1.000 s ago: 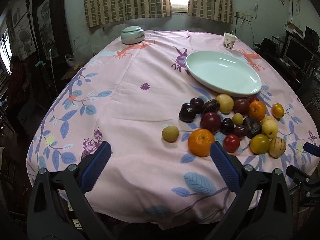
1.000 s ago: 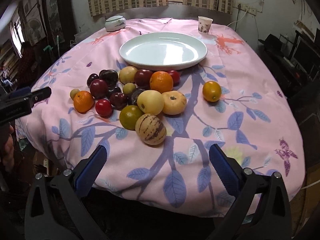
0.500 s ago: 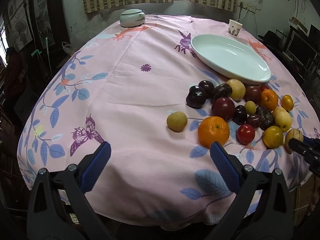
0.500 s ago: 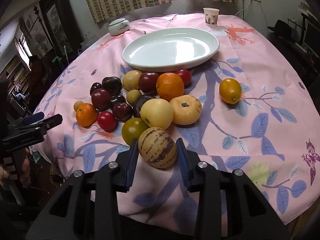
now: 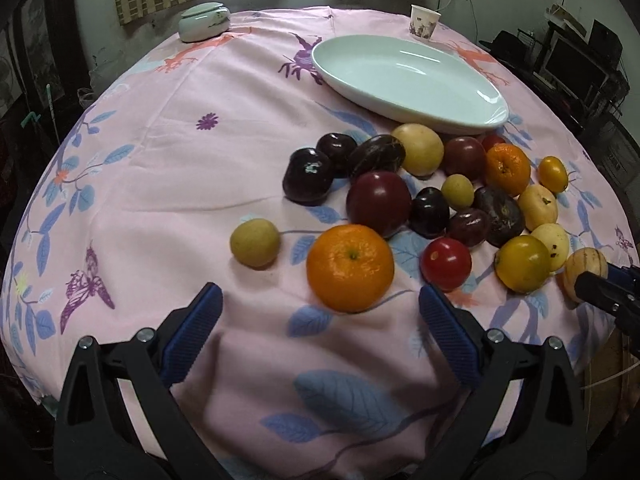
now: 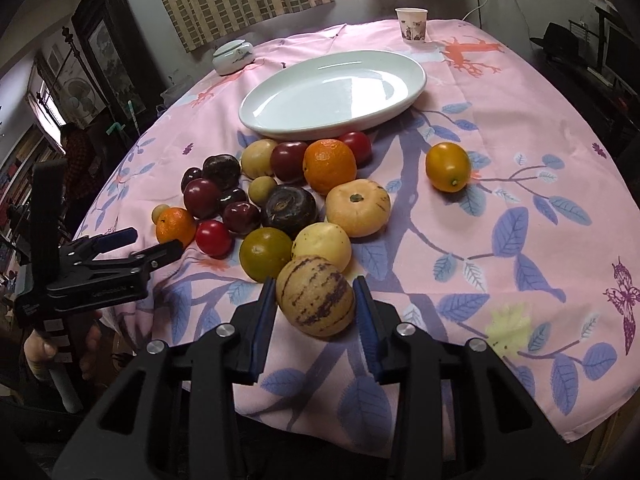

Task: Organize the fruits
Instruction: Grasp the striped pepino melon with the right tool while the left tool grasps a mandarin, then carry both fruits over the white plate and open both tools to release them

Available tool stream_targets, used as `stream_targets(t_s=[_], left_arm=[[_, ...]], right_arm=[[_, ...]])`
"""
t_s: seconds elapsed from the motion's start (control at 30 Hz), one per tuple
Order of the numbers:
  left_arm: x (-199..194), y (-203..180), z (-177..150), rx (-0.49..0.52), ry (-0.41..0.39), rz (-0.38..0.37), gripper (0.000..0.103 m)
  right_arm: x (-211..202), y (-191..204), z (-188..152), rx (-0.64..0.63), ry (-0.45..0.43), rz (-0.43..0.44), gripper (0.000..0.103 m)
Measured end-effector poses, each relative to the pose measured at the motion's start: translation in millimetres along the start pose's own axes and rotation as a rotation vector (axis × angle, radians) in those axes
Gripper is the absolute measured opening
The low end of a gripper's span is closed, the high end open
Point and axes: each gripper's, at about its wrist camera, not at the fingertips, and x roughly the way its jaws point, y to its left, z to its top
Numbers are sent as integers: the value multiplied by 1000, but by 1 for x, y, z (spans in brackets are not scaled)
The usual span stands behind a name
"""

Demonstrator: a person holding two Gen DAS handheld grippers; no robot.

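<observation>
the right tongs point(image 6: 316, 300) are clenched on a cream, purple-striped pepino melon point(image 6: 315, 296), their blue-padded fingers point(image 6: 267, 300) pressed to both of its sides at the near edge of the counter point(image 6: 520, 128), which is draped in a pink cloth printed with blue leaves. the melon sits at the near end of a cluster of fruit, just beside a pale yellow round fruit point(image 6: 322, 246) and a green-yellow tomato point(image 6: 265, 254); whether it rests on the cloth or is lifted off it cannot be told. beyond them lie a ribbed yellow fruit point(image 6: 358, 208), a dark purple fruit point(image 6: 290, 210), a large orange point(image 6: 330, 166) and several dark red plums, all packed between the near edge and a wide, pale green oval ceramic plate point(image 6: 332, 94) toward the far side of the counter. a small orange-yellow tomato point(image 6: 447, 167) lies apart, toward the right edge. the left tongs point(image 5: 320, 320) are released, with jaws wide, hovering over the near left edge of the counter, just short of a bright orange mandarin point(image 5: 350, 267). a red tomato point(image 5: 446, 264) lies to the right of the mandarin and a small yellow-green round fruit point(image 5: 255, 242) to its left. at the far edge stand a patterned paper cup point(image 6: 412, 24) and a lidded white ceramic jar point(image 6: 233, 57).
</observation>
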Motion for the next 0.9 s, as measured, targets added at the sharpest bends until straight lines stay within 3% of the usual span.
stream_targets(t_s=[0.07, 0.13, 0.2, 0.23, 0.27, 0.43, 0.7, 0.9], left_arm=[[16, -3, 1, 8, 20, 19, 99], [17, -1, 2, -15, -25, 22, 93], [15, 0, 5, -20, -47, 27, 77], [12, 1, 5, -20, -56, 5, 57], [10, 0, 6, -18, -55, -15, 44], [0, 1, 6, -27, -40, -55, 44], [-36, 4, 19, -17, -106, -69, 44], [-42, -2, 60, 28, -146, -84, 44]], right_arm=[[-2, -1, -1, 1, -2, -3, 39], [-4, -3, -1, 4, -5, -3, 40], [-6, -4, -1, 8, -5, -4, 40], [-5, -5, -1, 9, -3, -3, 40], [-4, -5, 0, 10, 0, 0, 40], [-2, -2, 1, -5, 6, 9, 40], [-1, 4, 14, -13, -37, 28, 40], [1, 12, 57, -85, -65, 16, 39]])
